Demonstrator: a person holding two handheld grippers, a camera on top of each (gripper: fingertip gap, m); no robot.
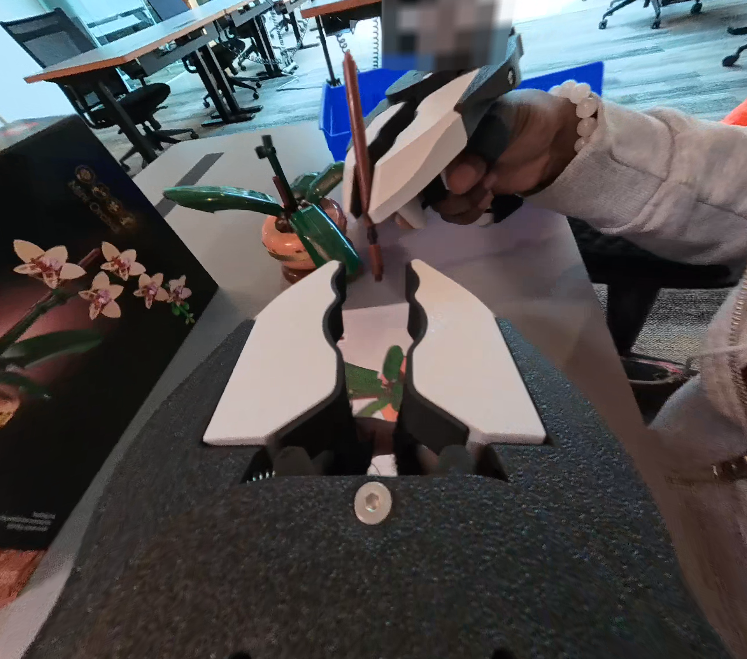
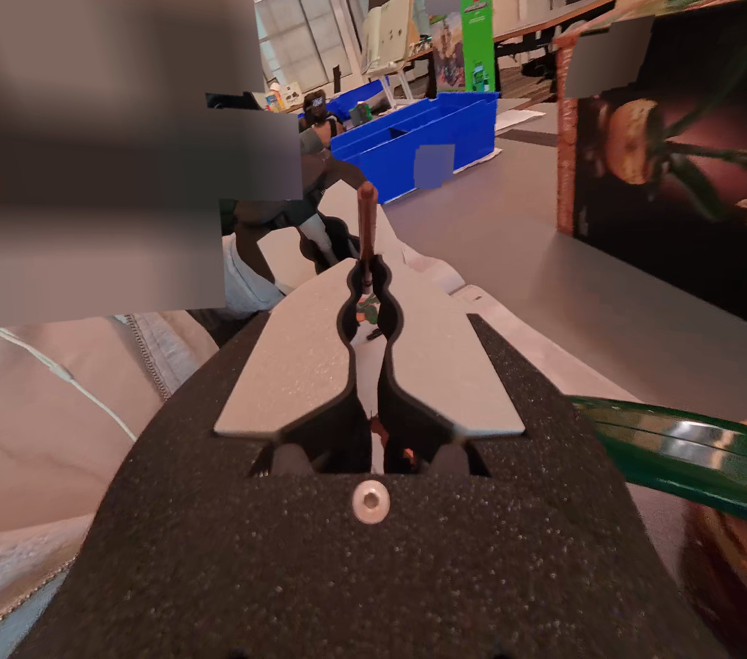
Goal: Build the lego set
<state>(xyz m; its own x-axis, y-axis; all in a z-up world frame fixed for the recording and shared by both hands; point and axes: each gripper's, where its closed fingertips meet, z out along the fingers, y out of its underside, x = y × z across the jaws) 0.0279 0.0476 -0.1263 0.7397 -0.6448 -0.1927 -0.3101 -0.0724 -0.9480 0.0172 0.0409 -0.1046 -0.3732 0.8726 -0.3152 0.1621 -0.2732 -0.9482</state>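
A pink lego pot (image 1: 289, 241) with dark green leaves (image 1: 220, 198) and a short dark stem (image 1: 275, 164) stands on the grey table (image 1: 505, 276). My left gripper (image 1: 376, 269) is open and empty, just in front of the pot, above an open instruction booklet (image 1: 374, 332). My right gripper (image 1: 366, 211) shows in the left wrist view, to the right of the pot, shut on a long brown rod (image 1: 357, 130) held nearly upright, its lower end near the table. In the right wrist view the gripper (image 2: 368, 263) grips that rod (image 2: 367, 219), and a green leaf (image 2: 663, 449) lies at the lower right.
The dark set box with orchid pictures (image 1: 81, 296) stands at the left of the table, also seen in the right wrist view (image 2: 655, 162). A blue bin (image 1: 335, 114) sits at the table's far edge, also in the right wrist view (image 2: 408, 142). Desks and office chairs (image 1: 121, 86) fill the room beyond. Only a small space, under 4 cm, lies between the two pairs of fingers.
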